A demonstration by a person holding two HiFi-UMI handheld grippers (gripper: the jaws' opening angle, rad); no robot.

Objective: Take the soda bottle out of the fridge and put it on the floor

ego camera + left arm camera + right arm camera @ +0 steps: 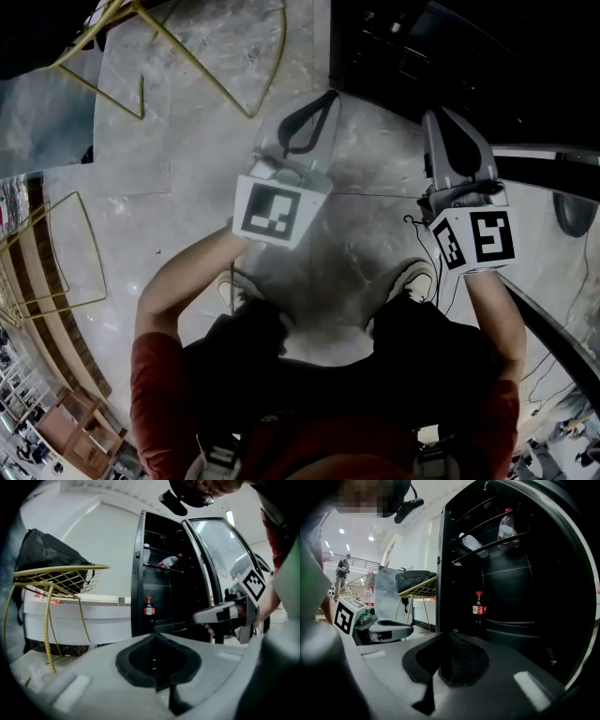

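standing upright in the open fridge (443, 573): a red-capped soda bottle (478, 609).

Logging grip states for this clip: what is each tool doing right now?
Left tool: closed, holding nothing.
Right tool: closed, holding nothing.

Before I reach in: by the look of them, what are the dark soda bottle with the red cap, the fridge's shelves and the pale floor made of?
The dark soda bottle looks like clear glossy plastic holding a dark drink, with a red cap and label; glass can't be ruled out. The thin fridge shelves look like dark coated metal wire, showing as slim bars. The pale floor looks like polished marble or marble-look tile, going by its grey veining and straight seams.
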